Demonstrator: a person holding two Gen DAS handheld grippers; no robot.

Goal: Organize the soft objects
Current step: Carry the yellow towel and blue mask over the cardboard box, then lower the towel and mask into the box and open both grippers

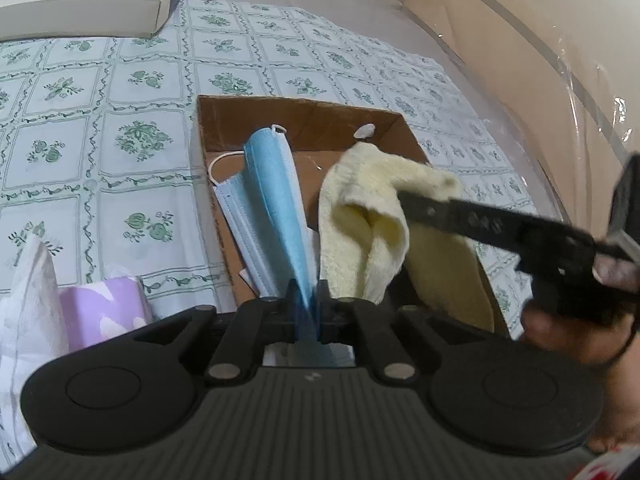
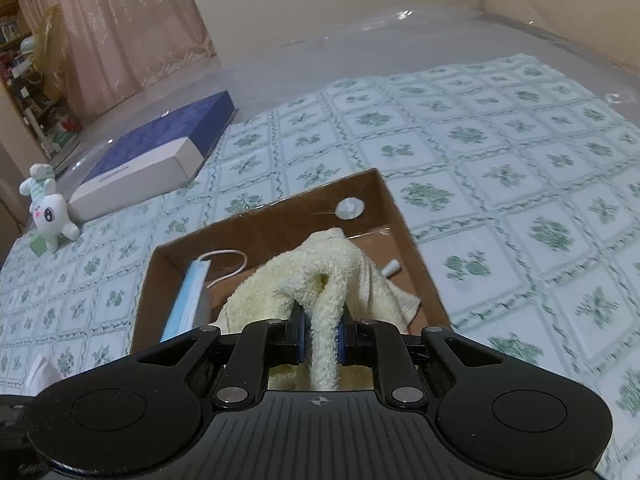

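The box, brown cardboard with an open top, sits on the green-flowered cloth; everything below is placed by it. The left gripper hangs over the box's near edge, its fingers pinching the end of a blue mask; the mask runs from the jaws down into the box's left half, one white ear loop curling against the left wall. The right gripper is above the box's right half, its fingers pressed on a fold of a yellow towel; the towel droops from the jaws, its loose end lying on the box floor. A small white disc sits by the box's far wall; a small white tube lies near its right wall. Left of the box and further off lies a blue carton; a white plush toy stands beyond that. Near the box's near-left corner are a lilac pack and white tissue.
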